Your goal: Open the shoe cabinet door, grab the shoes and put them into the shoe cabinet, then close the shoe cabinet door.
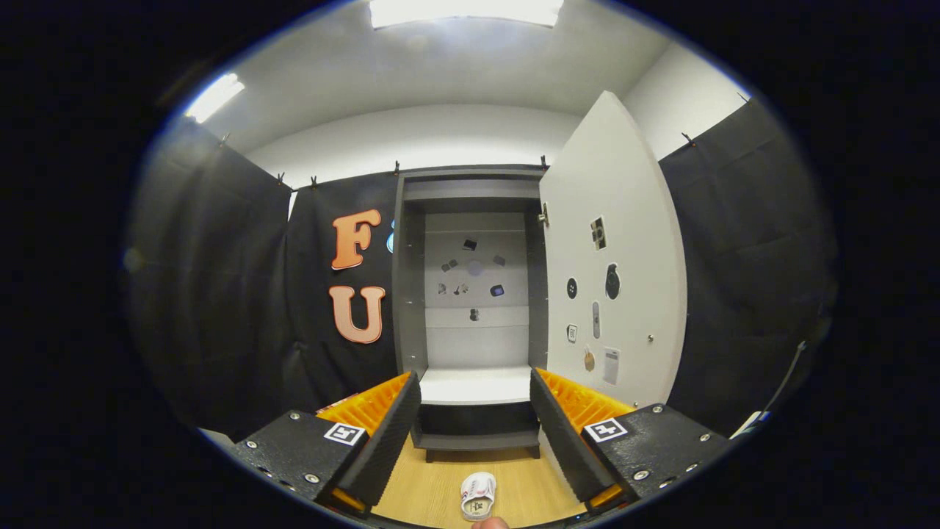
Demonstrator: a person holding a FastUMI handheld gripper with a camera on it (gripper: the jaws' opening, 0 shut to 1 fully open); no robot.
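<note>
We are past the first step: the cabinet (476, 308) stands ahead of us with its door (613, 257) swung wide to the right, and the shelf (476, 386) inside looks bare and ready. The jaws (476, 441) are spread wide apart and hold nothing. A shoe (478, 494) lies on the wooden floor (418, 492), near us and low between the jaws, well short of the cabinet. We judge that the grab has not yet begun. What is left, as we see it: close on the shoe, lift it, carry it far to the shelf, let go, then swing the door back.
</note>
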